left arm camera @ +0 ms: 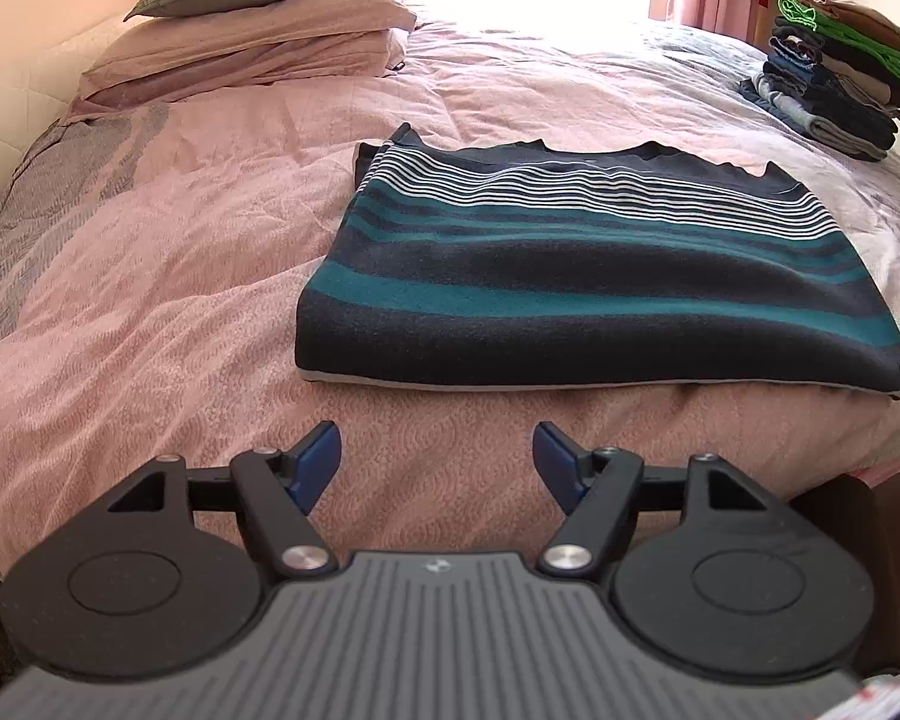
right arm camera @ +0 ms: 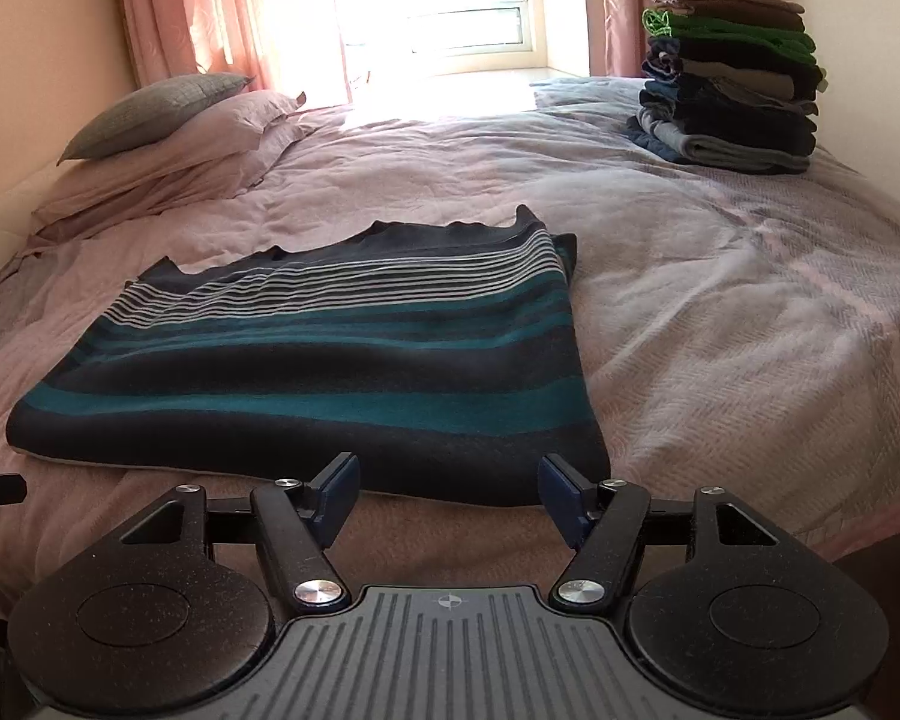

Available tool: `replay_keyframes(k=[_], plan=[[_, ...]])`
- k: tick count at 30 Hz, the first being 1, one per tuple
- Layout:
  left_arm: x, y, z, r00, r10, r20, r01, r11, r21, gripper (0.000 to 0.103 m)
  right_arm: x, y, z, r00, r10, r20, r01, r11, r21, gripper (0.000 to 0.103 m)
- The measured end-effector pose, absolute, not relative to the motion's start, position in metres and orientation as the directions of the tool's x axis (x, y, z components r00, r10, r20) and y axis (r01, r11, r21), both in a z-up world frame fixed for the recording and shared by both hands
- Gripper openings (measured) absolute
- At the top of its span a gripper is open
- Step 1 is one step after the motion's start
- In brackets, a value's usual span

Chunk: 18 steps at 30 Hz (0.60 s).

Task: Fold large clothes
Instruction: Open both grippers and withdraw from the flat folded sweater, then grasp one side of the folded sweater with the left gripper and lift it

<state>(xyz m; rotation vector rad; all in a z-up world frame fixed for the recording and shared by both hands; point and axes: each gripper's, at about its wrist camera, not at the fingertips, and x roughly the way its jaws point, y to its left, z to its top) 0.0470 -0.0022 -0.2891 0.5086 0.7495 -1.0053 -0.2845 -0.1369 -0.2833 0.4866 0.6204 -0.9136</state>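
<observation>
A folded navy sweater [left arm camera: 600, 276] with teal and white stripes lies flat on the pink bed cover, also seen in the right wrist view as the same sweater [right arm camera: 330, 372]. My left gripper [left arm camera: 437, 461] is open and empty, a little short of the sweater's near left edge. My right gripper [right arm camera: 449, 495] is open too, right at the sweater's near right edge, with nothing between its blue pads [right arm camera: 337, 492]. The tip of the left gripper shows at the far left of the right wrist view.
A tall stack of folded clothes [right arm camera: 732, 84] stands on the bed's far right, also visible as a stack [left arm camera: 840, 72]. Pillows [left arm camera: 252, 30] are piled at the far left by the wall. The pink bed cover [left arm camera: 150, 276] spreads wide to the left; a bright window is behind.
</observation>
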Motion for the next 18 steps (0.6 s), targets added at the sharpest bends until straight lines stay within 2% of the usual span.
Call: replay_keyframes(k=[8, 14, 18], plan=[[0.069, -0.005, -0.291, 0.305, -0.586, -0.750, 0.890, 0.457, 0.006, 0.068, -0.231, -0.185, -0.301, 0.436, -0.584, -0.685, 0.867, 0.478, 0.145, 0.063], [0.130, -0.014, -0.287, 0.261, -0.660, -0.704, 0.870, 0.477, -0.125, 0.068, -0.229, -0.226, -0.306, 0.394, -0.618, -0.680, 0.906, 0.385, 0.175, 0.063], [0.174, -0.035, -0.296, 0.206, -0.680, -0.704, 0.863, 0.466, -0.198, 0.068, -0.244, -0.253, -0.308, 0.349, -0.645, -0.680, 0.935, 0.283, 0.211, 0.063]])
